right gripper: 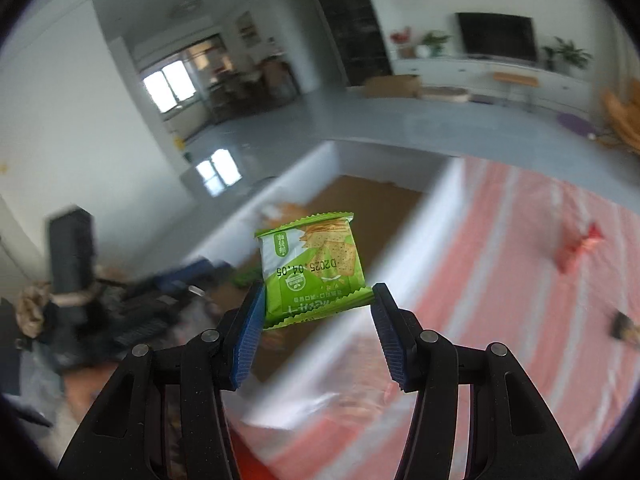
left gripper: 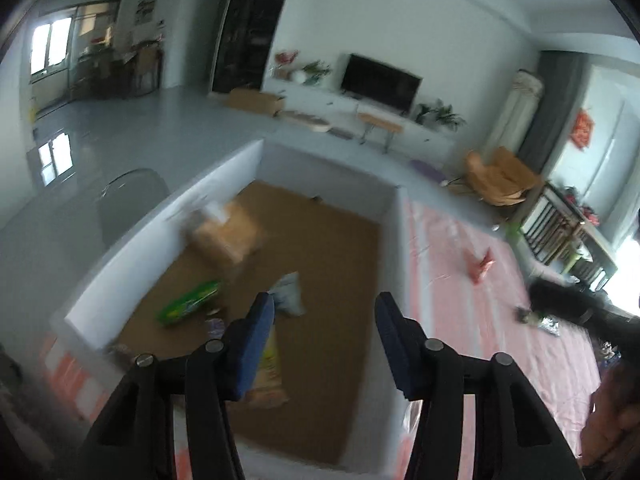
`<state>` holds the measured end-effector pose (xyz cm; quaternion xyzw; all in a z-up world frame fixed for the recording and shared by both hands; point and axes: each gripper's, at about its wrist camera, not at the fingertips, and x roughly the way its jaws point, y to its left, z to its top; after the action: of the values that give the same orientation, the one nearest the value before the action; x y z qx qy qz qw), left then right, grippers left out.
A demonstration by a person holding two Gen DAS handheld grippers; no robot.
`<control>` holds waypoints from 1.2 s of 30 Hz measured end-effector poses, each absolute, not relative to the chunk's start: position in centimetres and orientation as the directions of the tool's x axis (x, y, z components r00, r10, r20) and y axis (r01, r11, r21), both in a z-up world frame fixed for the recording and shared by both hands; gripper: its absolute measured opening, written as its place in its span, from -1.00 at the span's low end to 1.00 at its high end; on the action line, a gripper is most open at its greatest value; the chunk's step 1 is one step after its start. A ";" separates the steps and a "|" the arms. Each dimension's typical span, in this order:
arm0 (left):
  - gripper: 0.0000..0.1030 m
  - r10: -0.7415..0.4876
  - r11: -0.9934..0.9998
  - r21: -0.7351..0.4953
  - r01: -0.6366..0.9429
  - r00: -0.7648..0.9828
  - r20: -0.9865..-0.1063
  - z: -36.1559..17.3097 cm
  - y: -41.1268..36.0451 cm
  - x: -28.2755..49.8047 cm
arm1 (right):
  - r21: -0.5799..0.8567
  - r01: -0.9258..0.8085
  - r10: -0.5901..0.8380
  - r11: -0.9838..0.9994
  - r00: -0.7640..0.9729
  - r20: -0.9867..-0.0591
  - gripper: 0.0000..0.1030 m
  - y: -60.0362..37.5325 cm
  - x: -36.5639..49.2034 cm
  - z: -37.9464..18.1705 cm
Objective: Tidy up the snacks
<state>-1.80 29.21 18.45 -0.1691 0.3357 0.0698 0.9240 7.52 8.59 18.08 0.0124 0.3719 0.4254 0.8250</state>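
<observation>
A white-walled box (left gripper: 216, 184) with a brown floor stands on the pink striped cloth. It holds several snacks: an orange pack (left gripper: 226, 236), a green pack (left gripper: 188, 304), a pale blue pack (left gripper: 290, 294) and a yellow pack (left gripper: 268, 368). My left gripper (left gripper: 325, 322) is open and empty above the box. My right gripper (right gripper: 318, 304) is shut on a green cracker pack (right gripper: 312, 264) and holds it in the air near the box (right gripper: 436, 196). A red snack (left gripper: 480, 266) lies on the cloth; it also shows in the right wrist view (right gripper: 576, 248).
A dark wrapper (right gripper: 626, 330) lies on the pink cloth (right gripper: 520, 280) at the right. A silver wrapper (left gripper: 548, 324) lies near a black sleeve (left gripper: 568, 304). Beyond the table are a chair (left gripper: 132, 188), grey floor and a TV cabinet (left gripper: 376, 108).
</observation>
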 end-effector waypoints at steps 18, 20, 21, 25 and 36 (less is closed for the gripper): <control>0.68 -0.029 0.997 0.015 0.080 0.516 -0.856 9.4 6.5 -0.7 | 0.311 -0.509 0.584 0.803 0.566 -0.581 0.09 -7.0 6.2 17.7; 0.68 -0.007 1.000 0.009 0.028 0.531 -0.847 8.2 5.9 -1.5 | 0.321 -0.501 0.586 0.803 0.569 -0.577 0.09 -8.2 6.3 17.2; 0.68 0.023 1.000 0.028 0.002 0.537 -0.843 7.5 5.6 -1.6 | 0.329 -0.496 0.587 0.803 0.569 -0.576 0.09 -8.6 6.2 17.0; 0.68 0.074 0.994 0.023 -0.109 0.492 -0.867 5.0 6.5 0.0 | 0.366 -0.484 0.603 0.795 0.561 -0.568 0.09 -10.1 6.0 16.4; 0.71 -0.358 0.918 -0.397 0.013 0.462 -0.812 2.9 2.8 9.0 | 0.384 -0.438 0.583 0.813 0.613 -0.533 0.09 -13.4 5.6 17.0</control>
<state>9.03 2.77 2.86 -0.1701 0.5069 -0.1105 0.8378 5.57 -13.43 17.05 0.1083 0.3336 0.2863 0.8916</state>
